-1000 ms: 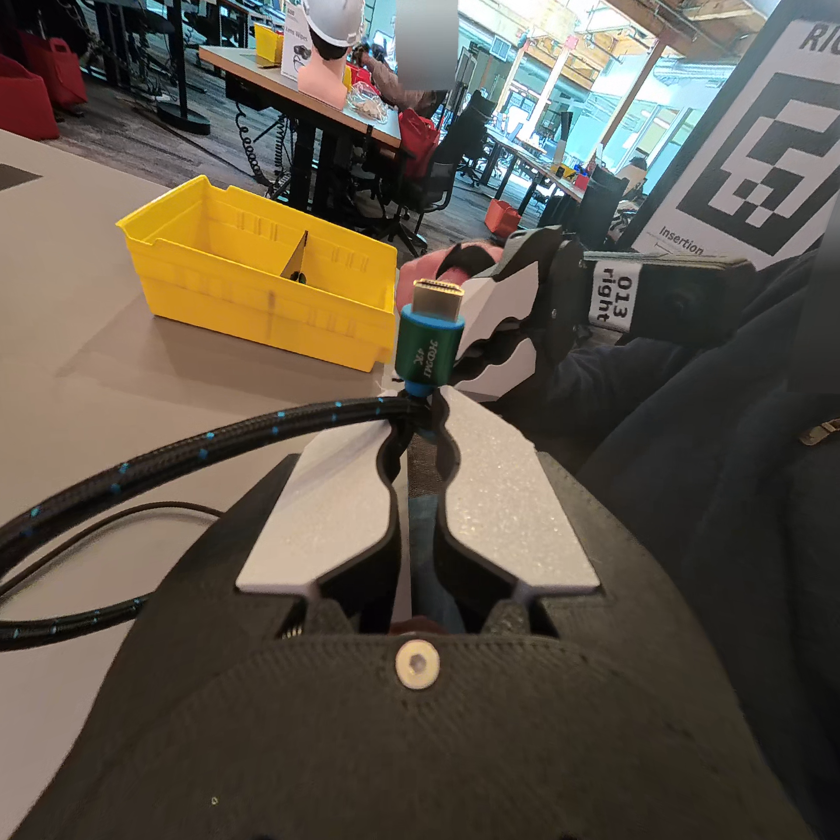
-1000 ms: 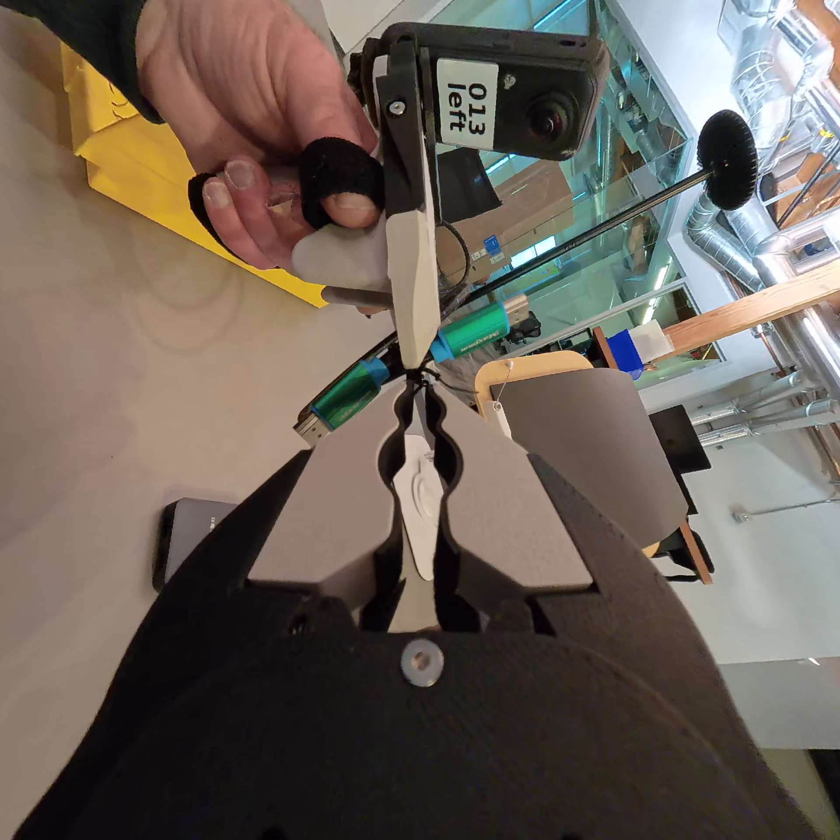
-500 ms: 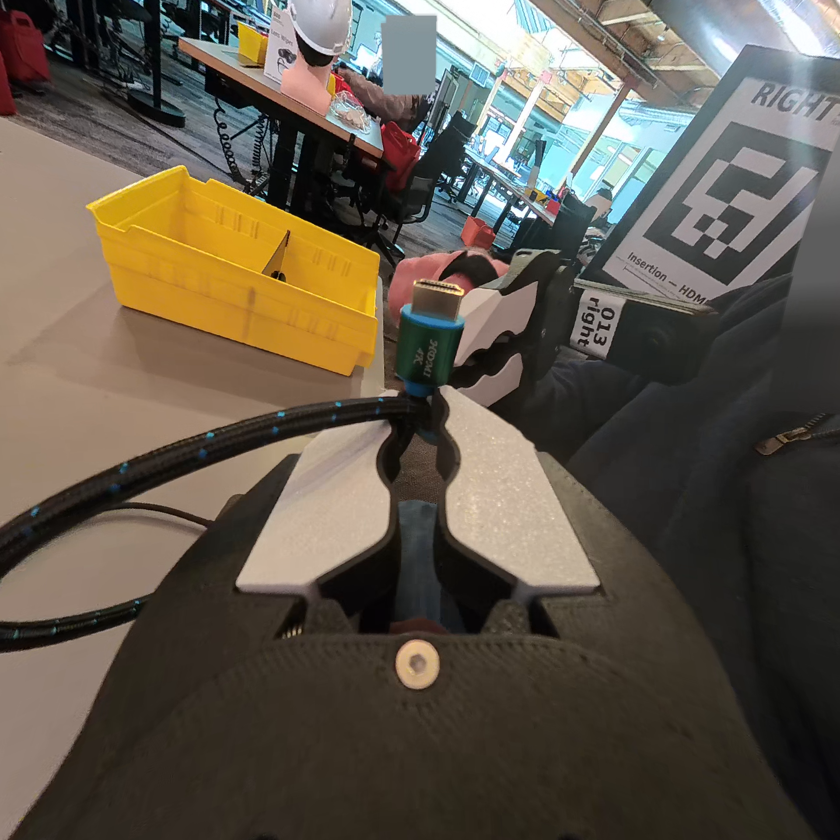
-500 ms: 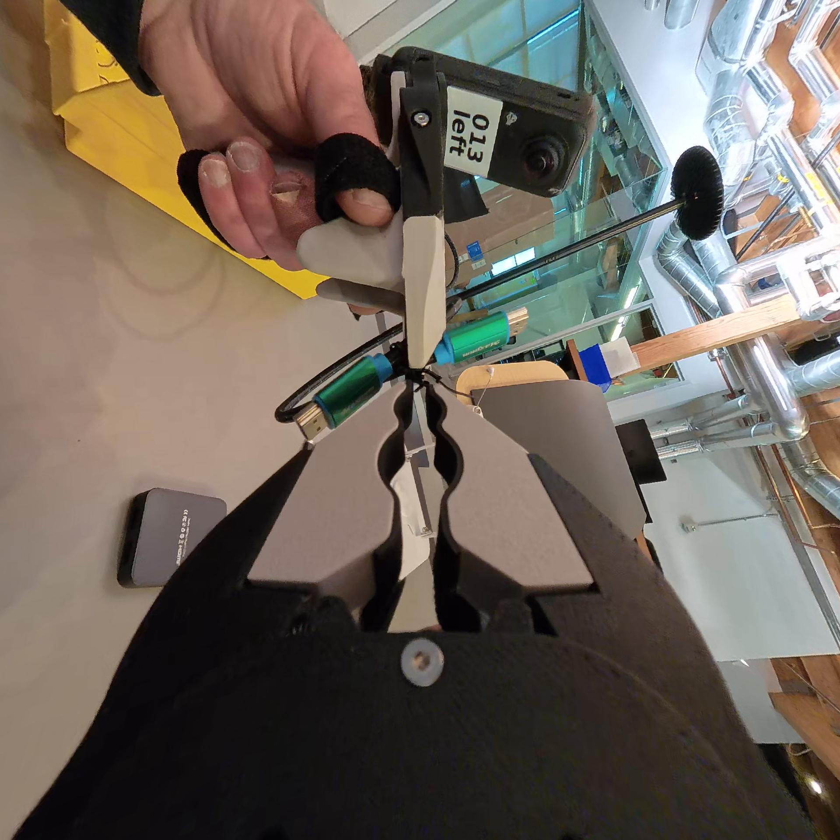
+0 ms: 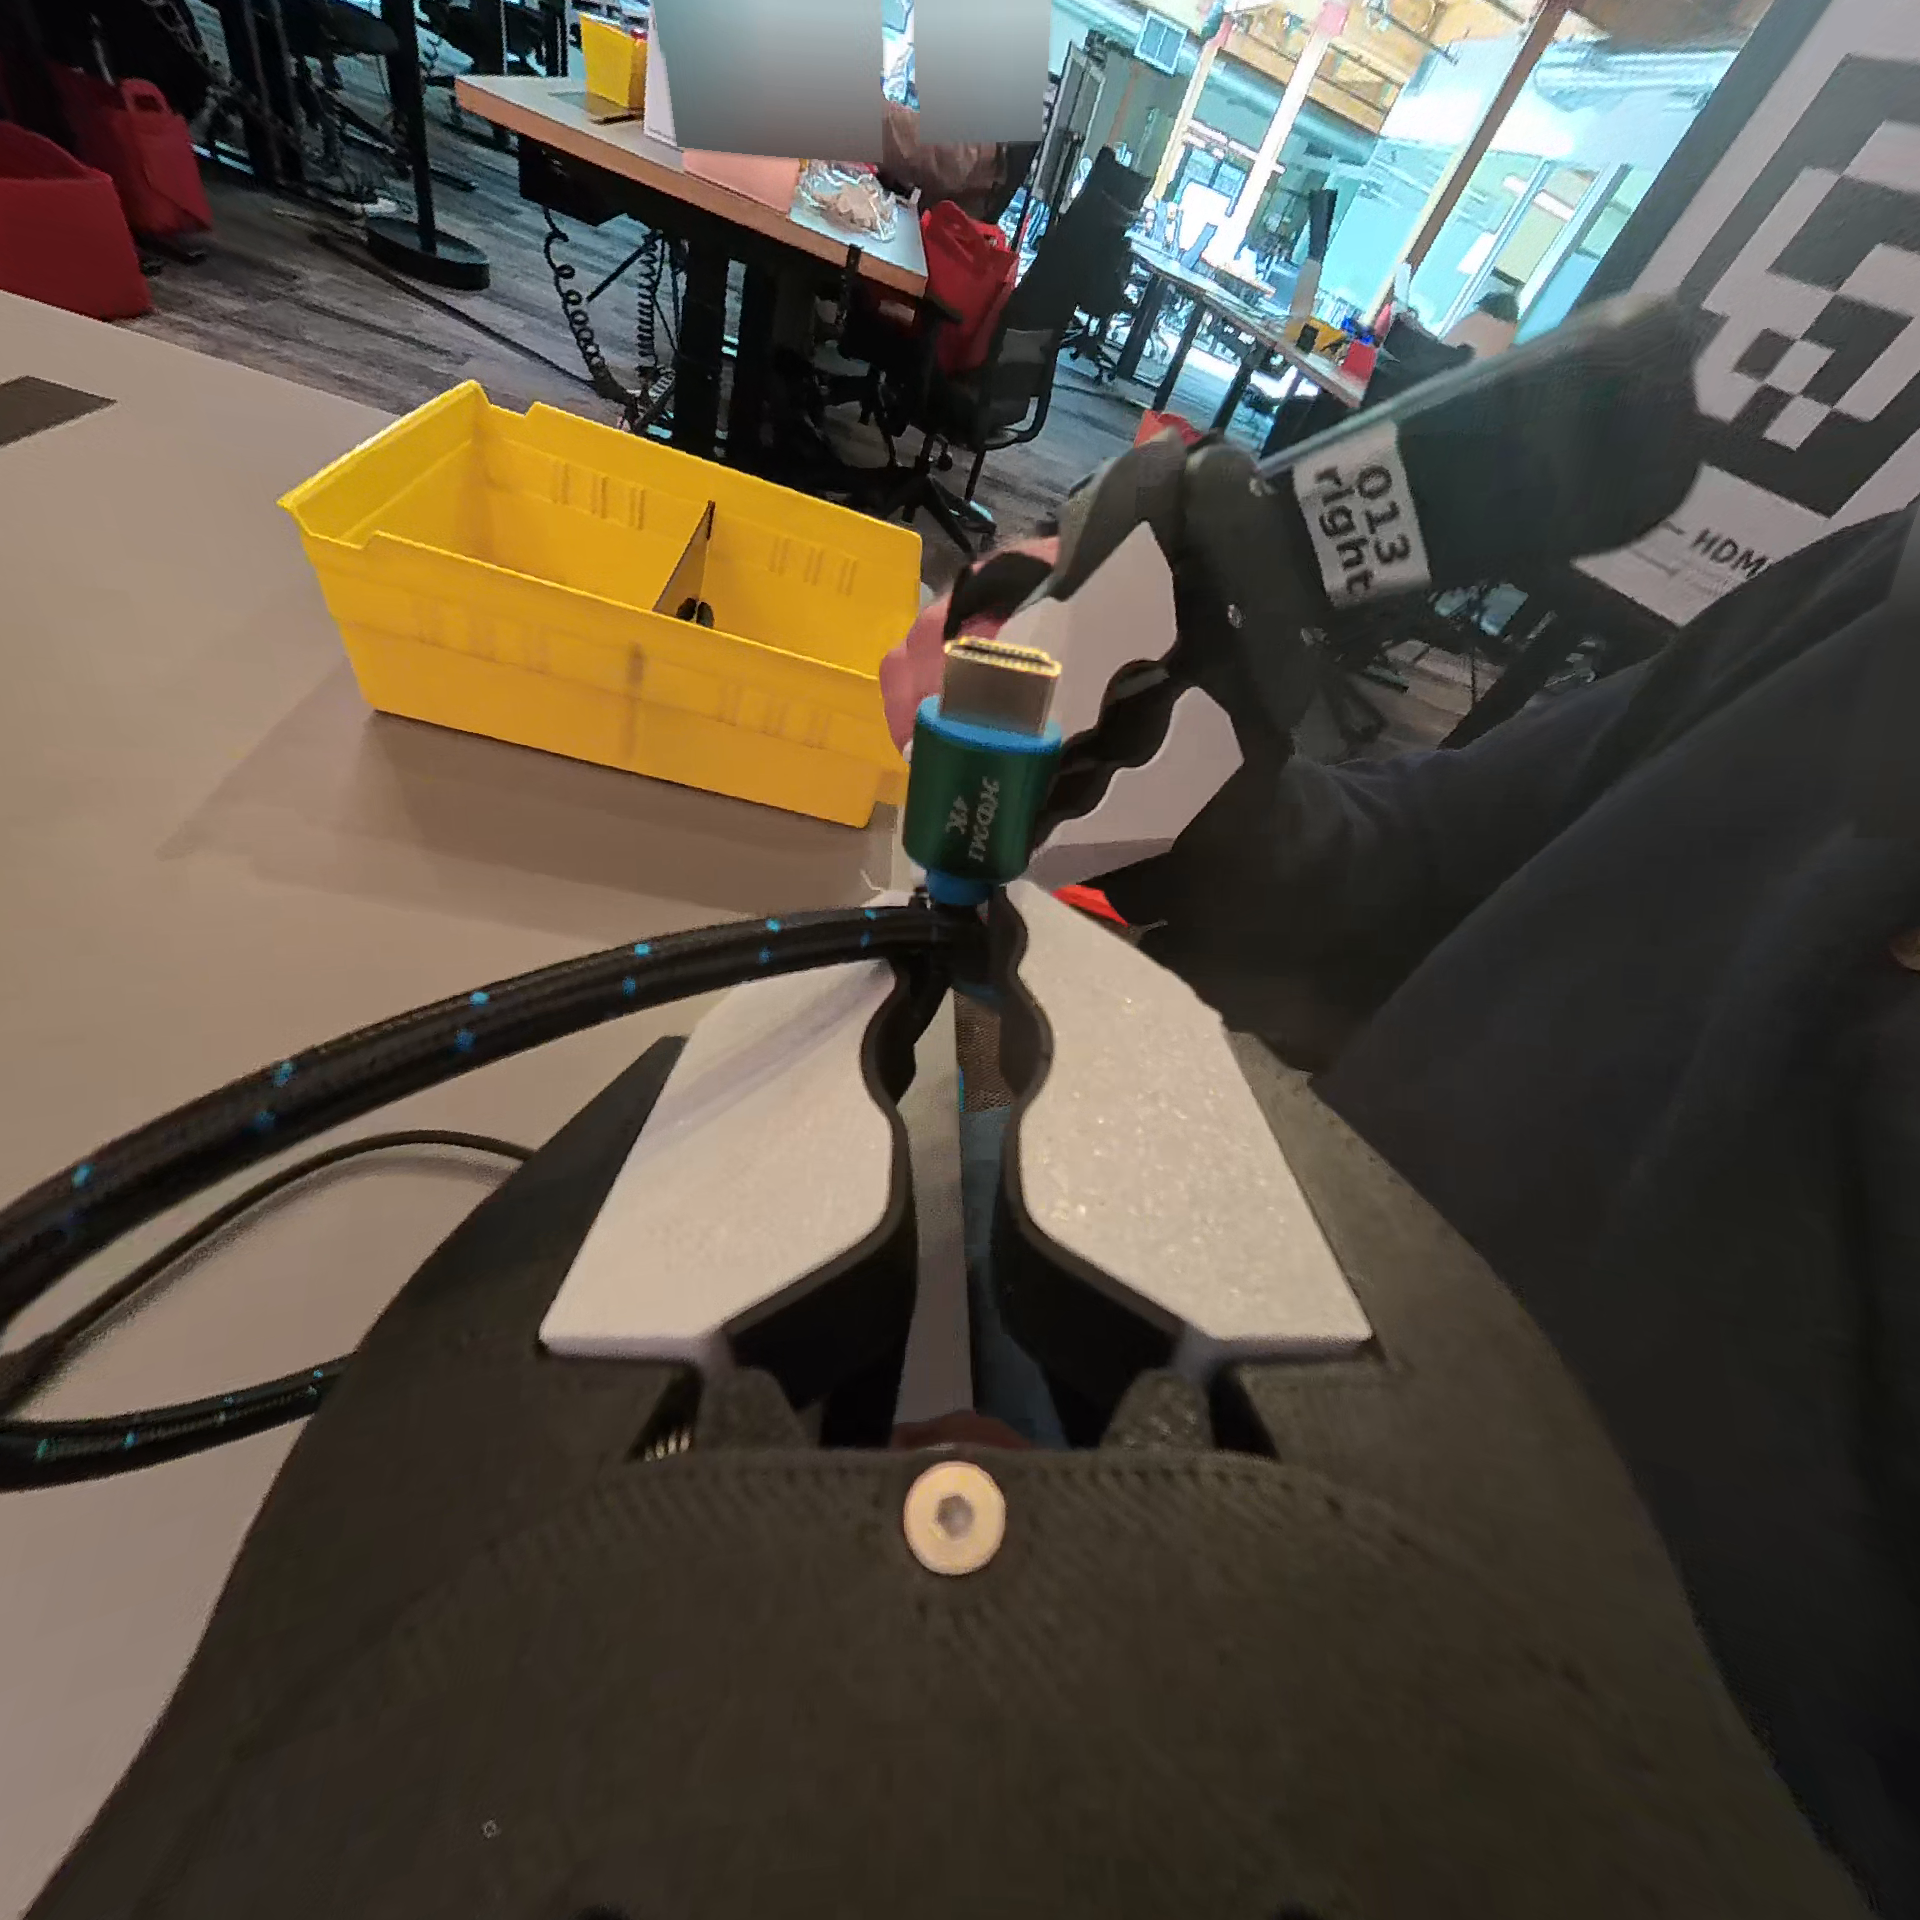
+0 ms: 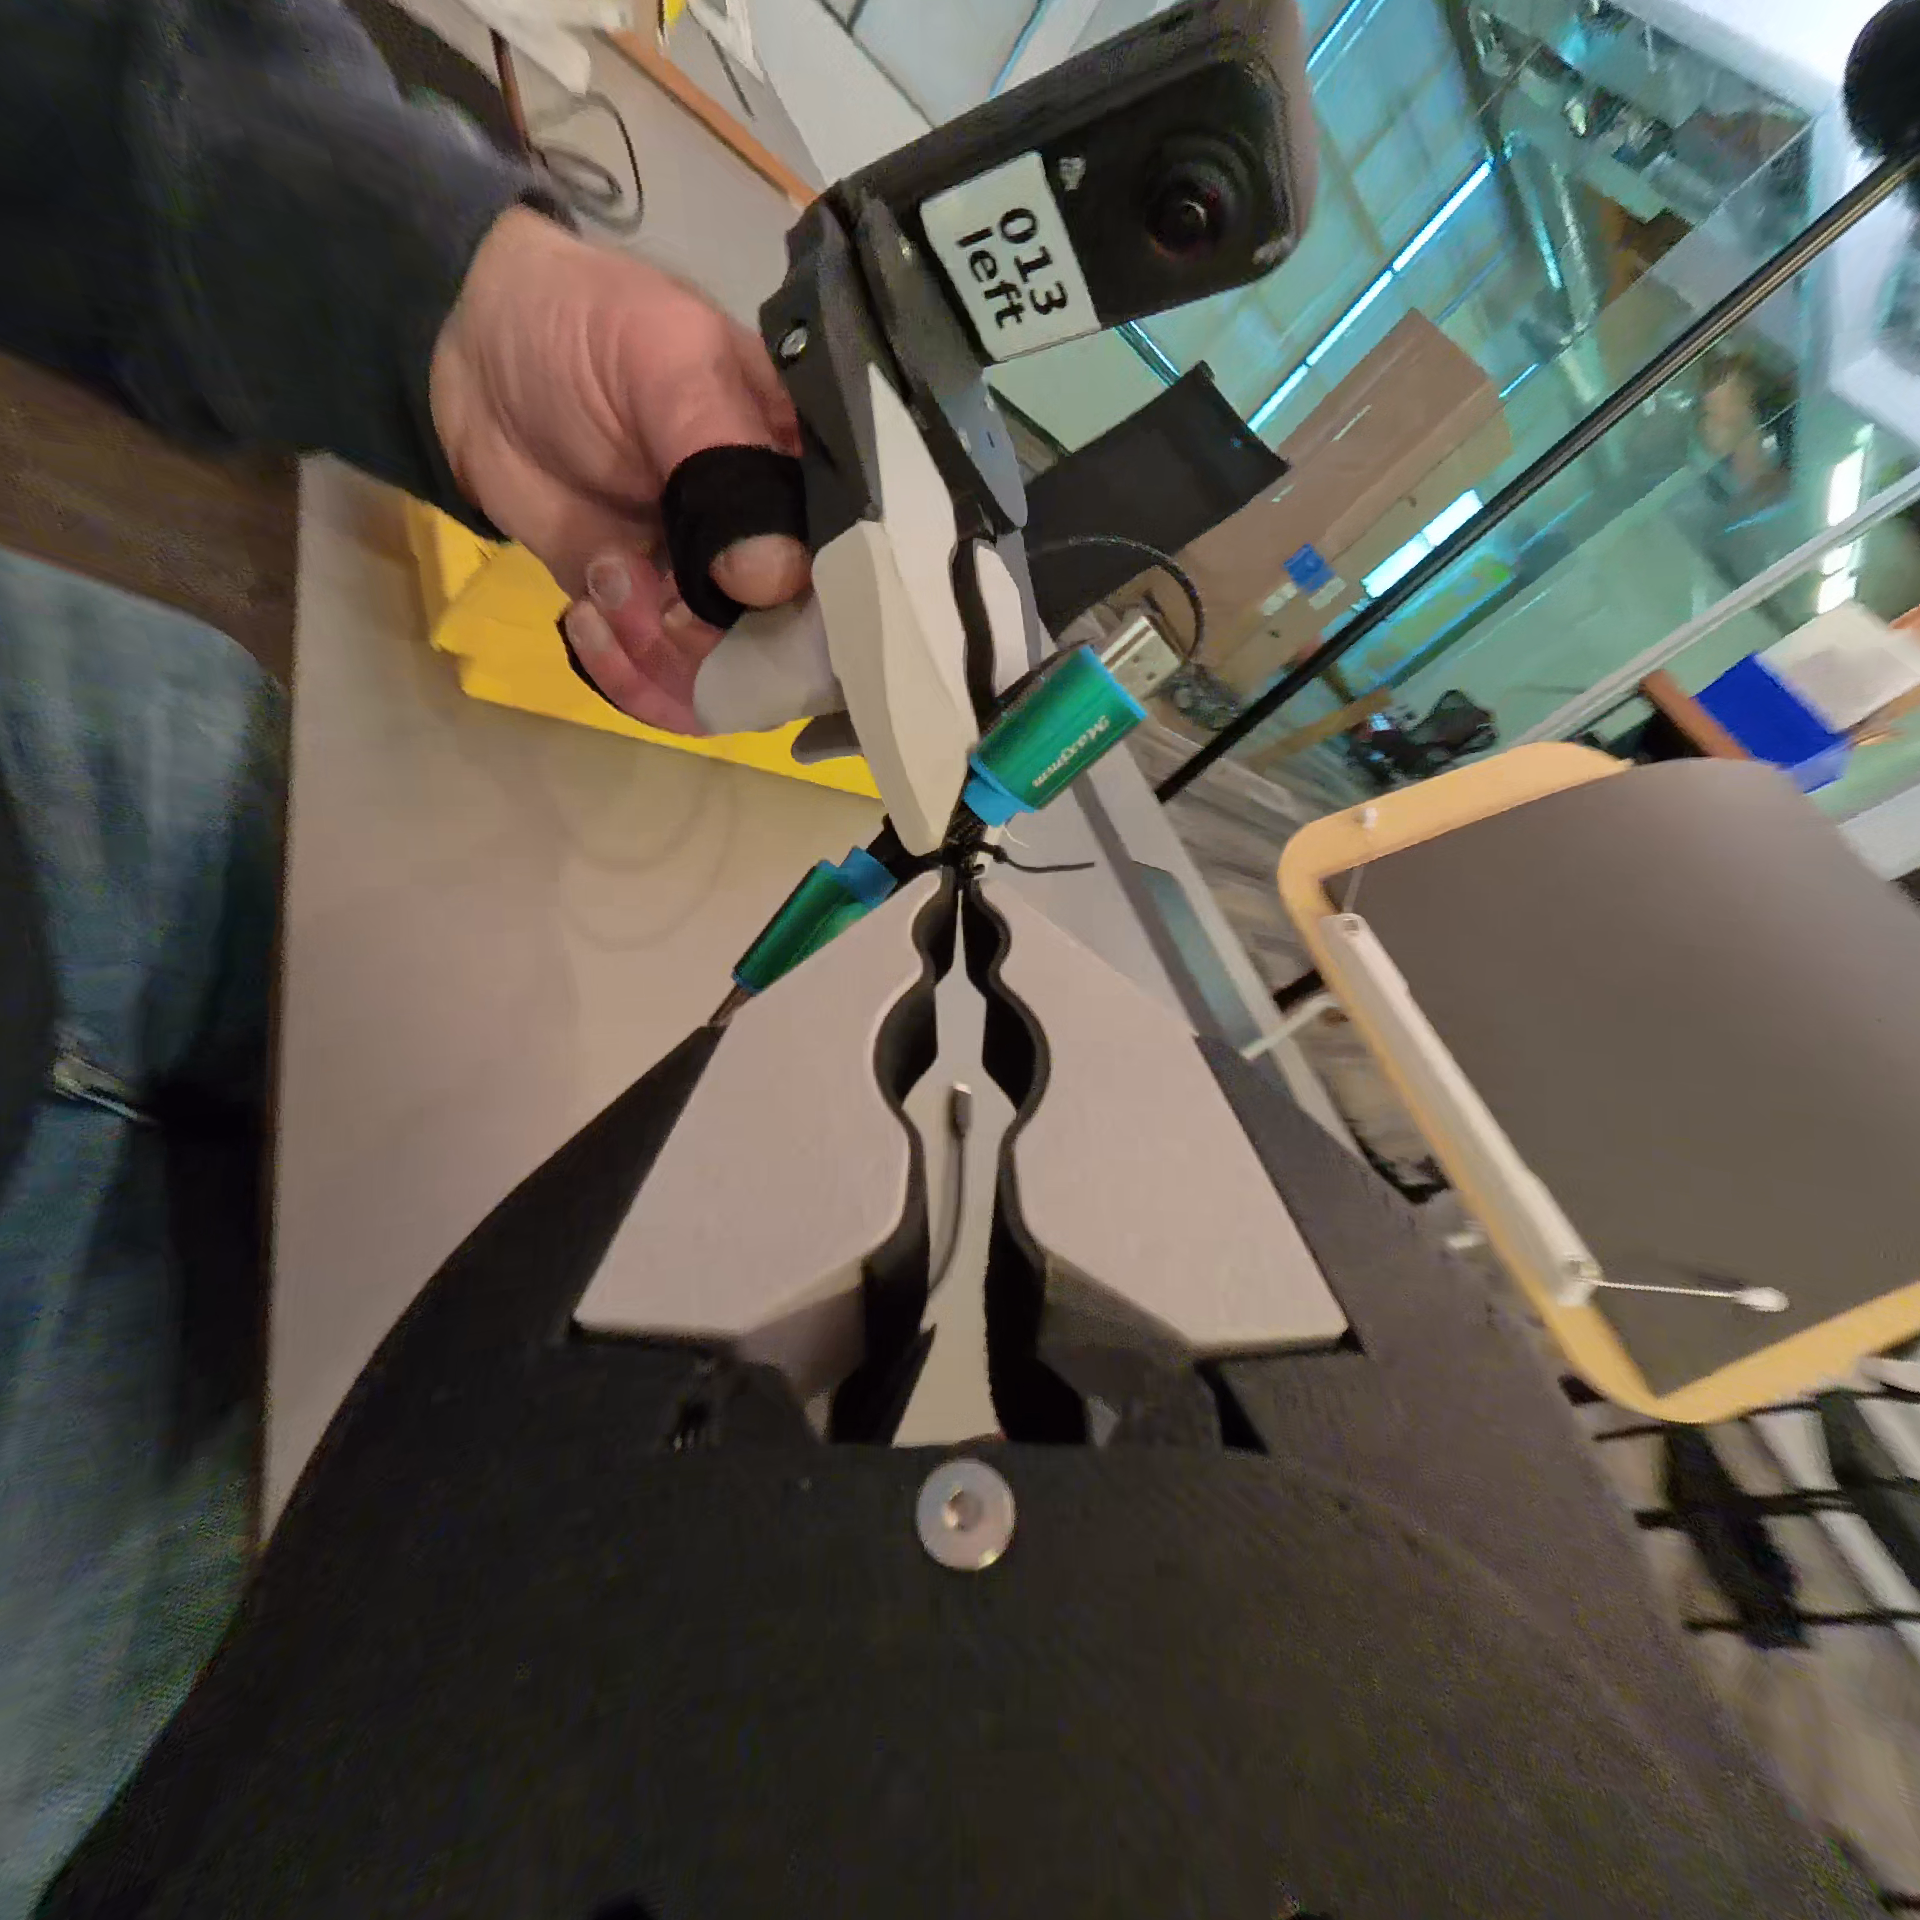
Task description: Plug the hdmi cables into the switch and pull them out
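My left gripper [image 5: 971, 925] is shut on a black braided HDMI cable [image 5: 416, 1049] just below its green plug [image 5: 982, 790], which points up. My right gripper [image 6: 961, 873] is shut on a thin black tie where the cable meets the left gripper [image 6: 951, 821]. In the right wrist view that green plug [image 6: 1049, 738] sticks out past the left fingers [image 6: 904, 665], and a second green plug [image 6: 805, 925] hangs down to the left. In the left wrist view the right gripper [image 5: 1039, 842] sits just behind the plug. The switch is not in view.
A yellow bin [image 5: 603, 613] with a divider stands on the grey table [image 5: 208, 727], beyond the grippers. A thin black cable [image 5: 260, 1195] lies on the table at the left. A board with a black-and-white marker [image 5: 1818, 260] stands at the right. A wood-rimmed grey panel [image 6: 1610, 1039] lies off the table edge. The tips of both grippers are at nearly the same place.
The right gripper has swung and tilted, still pinched at the tie. The grey switch box on the table has left the right wrist view. The left gripper still holds the cable.
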Tool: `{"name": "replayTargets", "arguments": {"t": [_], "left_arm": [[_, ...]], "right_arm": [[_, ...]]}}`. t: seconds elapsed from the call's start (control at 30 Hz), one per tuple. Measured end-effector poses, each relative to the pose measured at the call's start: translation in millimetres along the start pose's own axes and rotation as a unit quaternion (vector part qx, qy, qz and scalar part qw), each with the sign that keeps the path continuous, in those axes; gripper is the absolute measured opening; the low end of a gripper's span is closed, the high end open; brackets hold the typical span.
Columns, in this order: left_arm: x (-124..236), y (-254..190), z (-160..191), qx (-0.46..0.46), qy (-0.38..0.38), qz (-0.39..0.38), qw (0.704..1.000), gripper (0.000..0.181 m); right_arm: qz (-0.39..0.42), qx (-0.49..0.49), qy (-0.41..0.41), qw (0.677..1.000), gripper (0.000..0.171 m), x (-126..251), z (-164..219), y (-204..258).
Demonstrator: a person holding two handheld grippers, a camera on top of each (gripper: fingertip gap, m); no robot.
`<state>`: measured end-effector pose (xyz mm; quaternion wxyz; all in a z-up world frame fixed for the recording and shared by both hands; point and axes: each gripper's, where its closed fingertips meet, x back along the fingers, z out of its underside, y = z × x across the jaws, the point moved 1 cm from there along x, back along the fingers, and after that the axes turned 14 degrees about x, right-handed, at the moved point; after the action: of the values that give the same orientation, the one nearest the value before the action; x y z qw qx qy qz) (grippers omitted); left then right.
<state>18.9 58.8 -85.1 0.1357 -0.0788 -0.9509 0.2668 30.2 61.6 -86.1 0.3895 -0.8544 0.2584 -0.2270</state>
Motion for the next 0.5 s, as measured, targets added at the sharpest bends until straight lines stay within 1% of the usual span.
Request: {"name": "replayTargets", "arguments": {"t": [0.07,0.13,0.23,0.27,0.37,0.43,0.5], "left_arm": [[0.3,0.7,0.2,-0.012,0.002,-0.009,1.000,0.010],[0.7,1.4,0.1,-0.029,0.004,-0.020,0.999,0.010],[3.4,4.6,-0.7,-0.055,0.007,-0.045,0.997,0.010],[4.3,5.5,-1.1,-0.068,0.007,-0.055,0.996,0.010],[3.1,6.8,1.1,-0.090,0.016,-0.073,0.993,0.010],[3.8,5.1,-1.1,-0.077,0.006,-0.060,0.995,0.010],[4.5,5.7,-2.1,-0.068,0.000,-0.054,0.996,0.010]], "right_arm": [[-0.022,-0.059,-0.020,0.998,0.000,-0.6,0.3,0.6],[-0.049,-0.135,-0.056,0.988,0.000,0.5,-1.0,0.1],[-0.083,-0.259,-0.115,0.955,0.000,6.1,-2.0,-6.9],[-0.094,-0.285,-0.120,0.946,0.000,6.6,-0.5,-7.2],[-0.104,-0.303,-0.122,0.940,0.000,5.9,-0.5,-5.6],[-0.094,-0.290,-0.114,0.946,0.000,6.0,2.8,-7.1],[-0.086,-0.259,-0.099,0.957,0.005,5.5,5.1,-5.4]]}}
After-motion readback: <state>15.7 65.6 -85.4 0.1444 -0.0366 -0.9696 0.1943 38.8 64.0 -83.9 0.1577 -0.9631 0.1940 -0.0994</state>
